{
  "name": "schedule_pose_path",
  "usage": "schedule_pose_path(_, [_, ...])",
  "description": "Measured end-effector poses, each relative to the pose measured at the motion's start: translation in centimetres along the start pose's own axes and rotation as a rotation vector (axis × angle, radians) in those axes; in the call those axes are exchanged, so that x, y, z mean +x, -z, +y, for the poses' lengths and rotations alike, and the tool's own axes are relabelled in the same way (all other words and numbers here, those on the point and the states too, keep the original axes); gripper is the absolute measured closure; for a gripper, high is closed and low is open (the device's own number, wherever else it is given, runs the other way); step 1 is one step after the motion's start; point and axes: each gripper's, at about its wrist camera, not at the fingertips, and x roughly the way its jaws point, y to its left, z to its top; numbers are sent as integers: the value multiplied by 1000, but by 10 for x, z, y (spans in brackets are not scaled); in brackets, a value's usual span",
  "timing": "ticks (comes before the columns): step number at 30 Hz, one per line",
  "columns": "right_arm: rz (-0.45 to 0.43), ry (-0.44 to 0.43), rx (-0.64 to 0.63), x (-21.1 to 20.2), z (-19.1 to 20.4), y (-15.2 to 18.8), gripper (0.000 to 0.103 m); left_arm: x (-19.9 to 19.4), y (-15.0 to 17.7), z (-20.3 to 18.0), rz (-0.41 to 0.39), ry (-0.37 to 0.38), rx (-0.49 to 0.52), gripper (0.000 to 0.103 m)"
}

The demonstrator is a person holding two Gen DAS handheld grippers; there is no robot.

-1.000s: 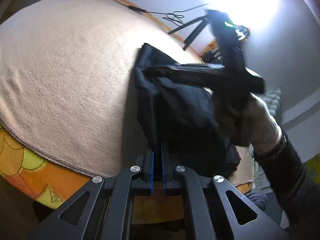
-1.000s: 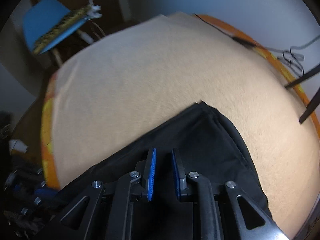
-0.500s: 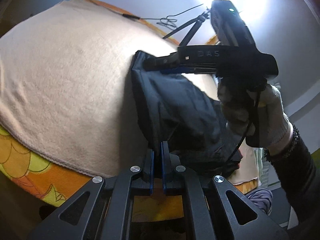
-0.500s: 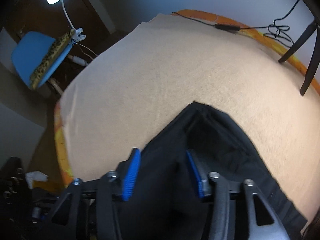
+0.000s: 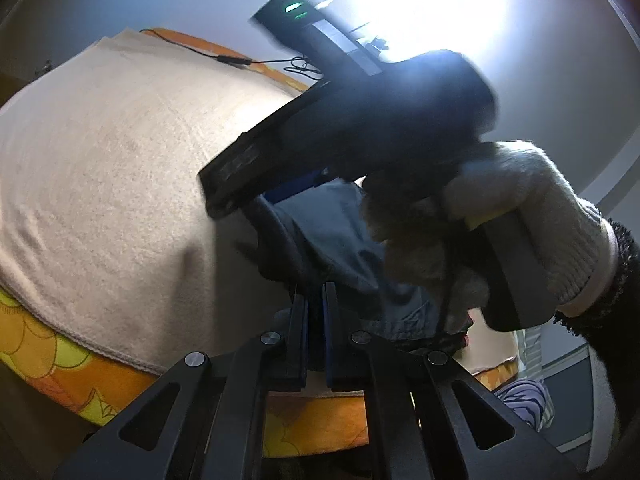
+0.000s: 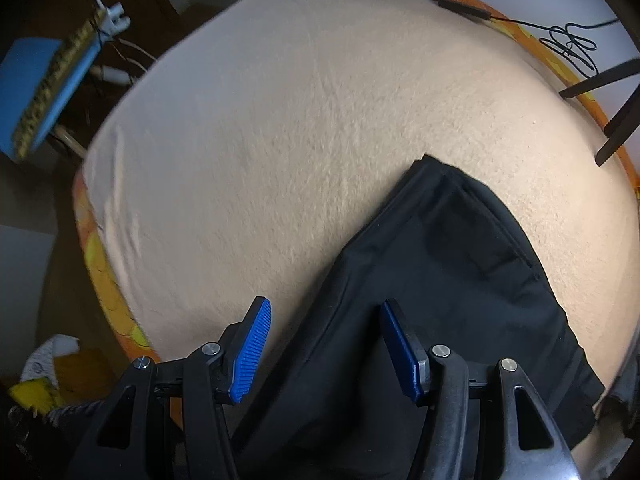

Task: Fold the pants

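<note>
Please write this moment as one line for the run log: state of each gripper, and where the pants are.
left gripper: shut on pants | right gripper: open, above pants | pants: on beige blanket

You've got one pair of black pants (image 6: 452, 280), one beige blanket (image 6: 280, 140), two grippers: left (image 5: 316, 320), right (image 6: 326, 348). One blue chair (image 6: 36, 84), upper left.

pants (image 6: 448, 280) blk | blanket (image 6: 300, 140) beige | sheet (image 5: 52, 364) orange/yellow print | glove (image 5: 560, 232) white | chair (image 6: 36, 76) blue
</note>
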Motion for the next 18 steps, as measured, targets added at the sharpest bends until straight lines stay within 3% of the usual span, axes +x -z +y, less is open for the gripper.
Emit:
schedule_pose_path(1, [13, 15, -3, 3, 3, -1, 44, 1, 0, -1, 4, 0, 3, 98])
schedule_pose_path(3, [31, 45, -1, 10, 3, -1, 63, -1, 0, 0, 10, -2, -9, 99])
schedule_pose_path(4, [35, 59, 1, 12, 3, -1, 65, -2, -1, 3, 12, 1, -26, 98])
schedule_pose_path(6, [28, 39, 24, 14, -3, 1, 80, -9, -2, 8, 8, 23, -47, 93])
schedule_pose_path(9, [-9, -27, 73, 7, -16, 7, 94, -23, -5, 14, -15, 48, -61, 93])
schedule_pose_path(12, [-64, -90, 119, -4, -28, 16, 99, -36, -12, 25, -53, 44, -84, 87])
schedule_pose_path(18, [-190, -234, 234, -34, -59, 41, 100, -38, -19, 27, -86, 54, -118, 87])
